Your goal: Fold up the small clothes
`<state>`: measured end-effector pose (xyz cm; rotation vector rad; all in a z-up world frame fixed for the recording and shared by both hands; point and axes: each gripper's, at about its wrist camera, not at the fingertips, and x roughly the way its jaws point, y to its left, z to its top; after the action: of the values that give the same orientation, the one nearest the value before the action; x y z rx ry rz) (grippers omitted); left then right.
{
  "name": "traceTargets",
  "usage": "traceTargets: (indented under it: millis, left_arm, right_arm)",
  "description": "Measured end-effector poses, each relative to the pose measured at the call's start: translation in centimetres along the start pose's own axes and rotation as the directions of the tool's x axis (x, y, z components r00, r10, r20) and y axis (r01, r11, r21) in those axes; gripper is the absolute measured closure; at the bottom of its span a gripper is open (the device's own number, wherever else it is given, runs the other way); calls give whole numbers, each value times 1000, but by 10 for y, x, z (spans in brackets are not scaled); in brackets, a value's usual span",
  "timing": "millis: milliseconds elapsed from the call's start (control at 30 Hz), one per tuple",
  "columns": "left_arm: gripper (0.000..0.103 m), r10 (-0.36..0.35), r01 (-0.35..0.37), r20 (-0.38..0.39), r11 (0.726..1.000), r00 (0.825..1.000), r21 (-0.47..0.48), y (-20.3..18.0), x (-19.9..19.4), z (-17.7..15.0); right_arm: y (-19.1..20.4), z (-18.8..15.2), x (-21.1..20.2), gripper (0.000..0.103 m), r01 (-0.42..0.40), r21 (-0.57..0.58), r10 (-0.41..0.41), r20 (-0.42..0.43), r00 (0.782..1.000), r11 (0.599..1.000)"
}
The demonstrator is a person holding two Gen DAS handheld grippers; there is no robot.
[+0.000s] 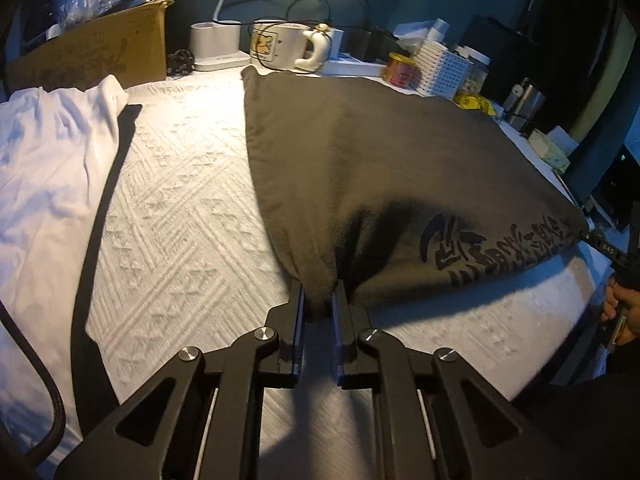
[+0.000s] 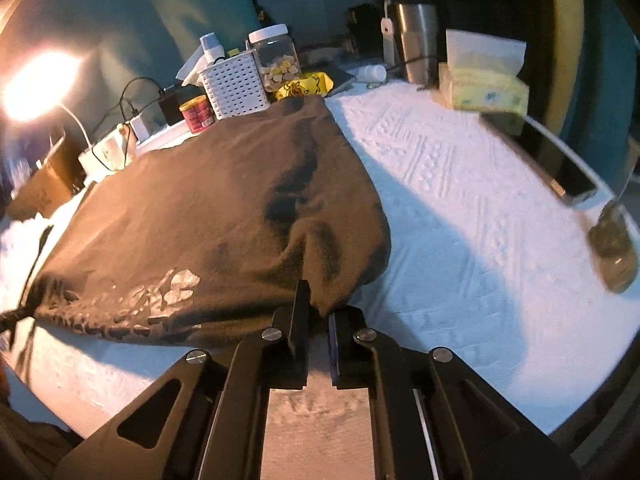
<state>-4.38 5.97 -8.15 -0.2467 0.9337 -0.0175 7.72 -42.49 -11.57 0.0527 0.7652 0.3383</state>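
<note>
Left tongs [image 1: 319, 300] and right tongs [image 2: 319, 312] each pinch a near corner of the dark shirt [image 1: 380, 168], which stretches away across the counter [image 1: 180, 200].

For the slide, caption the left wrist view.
Left gripper pinches the dark garment's near corner on the white cloth.

Cardboard box [image 1: 100, 48] far left, mug [image 1: 276, 46] w/ cables, white basket [image 2: 234, 86], snack jar [image 2: 278, 60], tissue pack [image 2: 484, 88].

Open cloth [image 2: 460, 208] right; clutter [image 2: 236, 84] behind
</note>
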Motion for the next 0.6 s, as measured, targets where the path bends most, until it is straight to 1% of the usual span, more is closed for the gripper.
traceTargets:
  millis: [200,400,533,600]
  left_arm:
    - [93,-29,30,-25,999,999,18,-13,-9,-6]
    - [93,-45,48,-66,998,997,41,-21,-8,-16]
    - [93,-49,53,-106,998,993,36,-21,0,-22]
    - [90,-50,54,-117,998,992,32,-19,-1,-20]
  right_arm:
    - [-10,-3,-18,95,38,-12,-38,14,999,999]
    - [-16,-16,-35,95,86,-20,-85,20,996,996]
    - [-23,-29,-34,95,95,-2,-95,3,995,995]
    - [-24,-35,-32,95,99,-1,-99,-5,995,995]
